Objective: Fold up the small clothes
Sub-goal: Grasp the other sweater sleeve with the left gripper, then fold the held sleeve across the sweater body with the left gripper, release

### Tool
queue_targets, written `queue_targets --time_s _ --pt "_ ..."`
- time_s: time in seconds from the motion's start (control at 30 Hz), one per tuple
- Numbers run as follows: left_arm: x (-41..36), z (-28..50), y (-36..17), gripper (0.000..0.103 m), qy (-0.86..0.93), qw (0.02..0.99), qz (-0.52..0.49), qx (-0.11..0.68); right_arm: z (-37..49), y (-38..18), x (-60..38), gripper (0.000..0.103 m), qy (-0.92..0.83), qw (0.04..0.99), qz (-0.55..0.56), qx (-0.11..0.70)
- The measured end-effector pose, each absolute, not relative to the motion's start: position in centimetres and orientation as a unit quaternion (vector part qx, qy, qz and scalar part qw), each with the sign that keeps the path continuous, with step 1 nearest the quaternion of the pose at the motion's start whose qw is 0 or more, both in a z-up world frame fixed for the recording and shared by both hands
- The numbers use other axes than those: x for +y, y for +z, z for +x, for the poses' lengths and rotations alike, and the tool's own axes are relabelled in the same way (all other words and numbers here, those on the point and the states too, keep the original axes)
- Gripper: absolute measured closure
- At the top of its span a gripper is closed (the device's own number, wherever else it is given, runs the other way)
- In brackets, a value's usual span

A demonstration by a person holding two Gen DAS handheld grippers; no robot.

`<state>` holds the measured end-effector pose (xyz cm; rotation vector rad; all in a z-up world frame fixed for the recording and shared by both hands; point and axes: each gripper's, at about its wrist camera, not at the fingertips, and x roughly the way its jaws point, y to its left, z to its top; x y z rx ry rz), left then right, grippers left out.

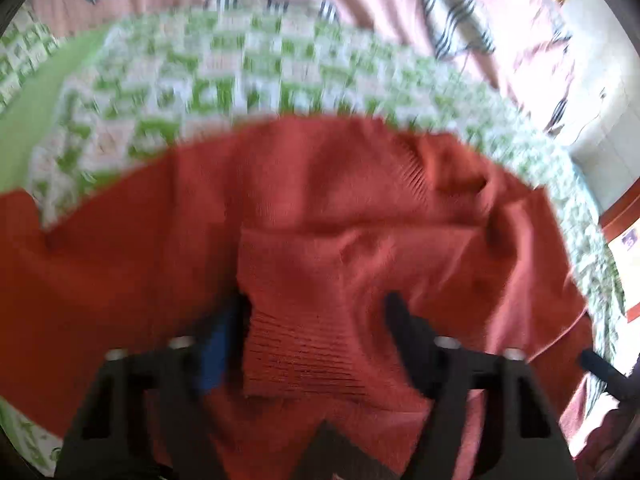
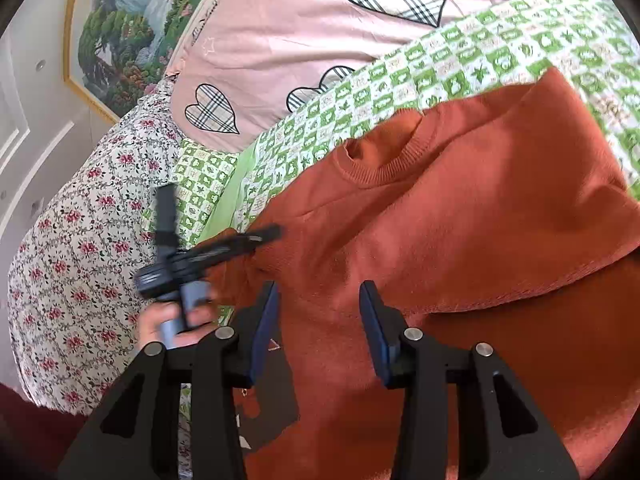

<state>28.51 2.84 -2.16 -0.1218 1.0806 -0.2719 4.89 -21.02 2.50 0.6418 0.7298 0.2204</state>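
The sweater [image 2: 460,220] is showing rust-orange. Under it the blanket [image 2: 460,60] is showing green-and-white checks. The quilt [image 2: 288,32] is showing pink with plaid hearts, the floral cloth [image 2: 80,240] white with red flowers. Black fingers [image 2: 264,320] are carrying blue pads.

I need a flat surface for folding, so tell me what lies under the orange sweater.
The orange sweater rests on a green checked sheet, which shows along its upper edge. What lies under the sweater's middle is covered.

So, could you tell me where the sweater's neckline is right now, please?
In the right wrist view, the ribbed neckline of the orange sweater sits up centre, beside the green checked sheet, well beyond the right tool.
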Motion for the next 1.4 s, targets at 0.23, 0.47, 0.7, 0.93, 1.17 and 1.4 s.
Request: queue_targets --time_s 0.23,0.47,0.7,0.93,1.17,1.4 --pt "6.4 24.5 1.4 0.097 -0.137 0.888 -0.105 0.426 3.6 3.3 -22.6 0.06 0.077 0.889 0.299 0.338" --pt "8.5 22.1 0.1 0.097 -0.117 0.89 -0.105 0.429 3.5 3.2 -26.1 0.06 -0.008 0.899 0.28 0.338" --pt "9.0 21.1 -1.3 0.097 -0.1 0.887 -0.124 0.434 7.3 3.9 -32.7 0.036 -0.108 0.898 0.219 0.366" --pt "8.5 20.9 -0.9 0.097 -0.1 0.89 -0.116 0.43 13.0 -1.3 -35.1 0.047 -0.111 0.86 0.179 0.464" --pt "5.1 22.2 -0.1 0.097 -0.123 0.895 -0.081 0.42 10.8 2.8 -36.6 0.093 -0.124 0.892 0.164 0.403" --pt "6.8 22.1 -2.0 0.095 -0.119 0.884 -0.095 0.442 11.1 -0.8 -37.3 0.093 -0.15 0.878 0.158 0.427"
